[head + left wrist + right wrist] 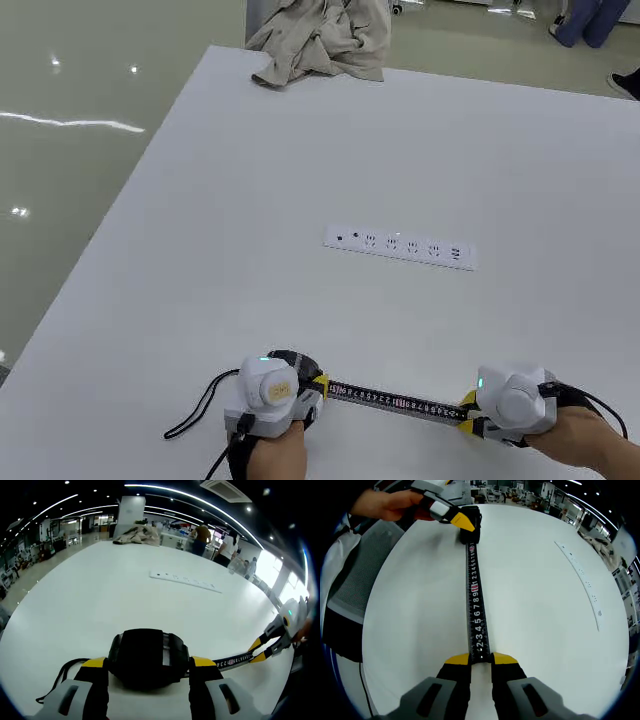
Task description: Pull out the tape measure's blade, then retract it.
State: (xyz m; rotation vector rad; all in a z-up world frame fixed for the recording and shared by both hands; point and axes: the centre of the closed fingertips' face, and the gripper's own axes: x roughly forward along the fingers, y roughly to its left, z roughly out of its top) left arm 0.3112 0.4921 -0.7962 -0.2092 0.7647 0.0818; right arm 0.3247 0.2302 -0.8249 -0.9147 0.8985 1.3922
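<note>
A black tape measure case [148, 656] sits on the white table, clamped between the yellow-tipped jaws of my left gripper [148, 664]. In the head view the case [298, 368] is at the near left under the left gripper [312, 392]. Its black blade [395, 403] with white numerals is drawn out to the right, low over the table. My right gripper [481, 657] is shut on the blade's end; in the right gripper view the blade [475, 607] runs away to the case [471, 526]. The right gripper [467, 412] sits at the near right.
A white power strip [400, 246] lies mid-table beyond the tape. A crumpled beige garment [322, 38] rests at the far edge. A black cord [198, 408] trails left of the left gripper. The table's left edge drops to a glossy floor. People stand far off [220, 542].
</note>
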